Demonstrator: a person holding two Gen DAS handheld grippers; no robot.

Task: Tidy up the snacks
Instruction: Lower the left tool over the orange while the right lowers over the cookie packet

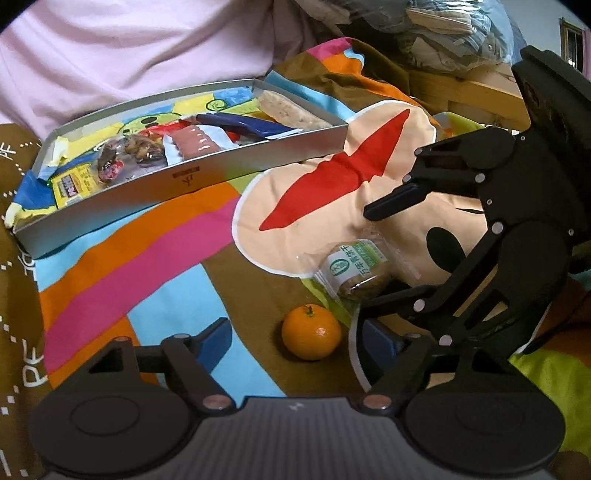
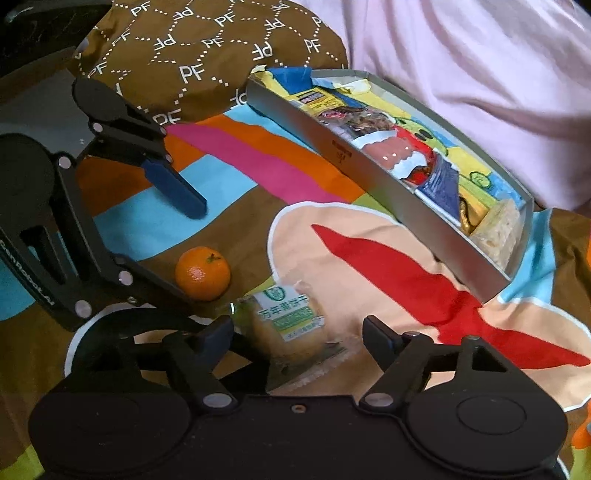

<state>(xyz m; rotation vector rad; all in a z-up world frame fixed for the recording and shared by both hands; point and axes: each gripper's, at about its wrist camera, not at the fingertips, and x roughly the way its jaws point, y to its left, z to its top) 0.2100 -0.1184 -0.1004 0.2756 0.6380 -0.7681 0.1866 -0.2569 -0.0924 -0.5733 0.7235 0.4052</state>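
Note:
A small orange lies on the patterned cloth between the spread fingers of my left gripper, which is open. A clear-wrapped biscuit packet with a green and white label lies just right of the orange. My right gripper is open, with one finger on each side of the packet. Beyond both stands a shallow grey box holding several wrapped snacks. Each wrist view shows the other gripper: the right gripper and the left gripper.
A colourful cartoon-print cloth covers the surface. A person in a pale pink top sits right behind the box. A brown pillow with white lettering lies past the box's left end. Bagged clothes are piled at the far right.

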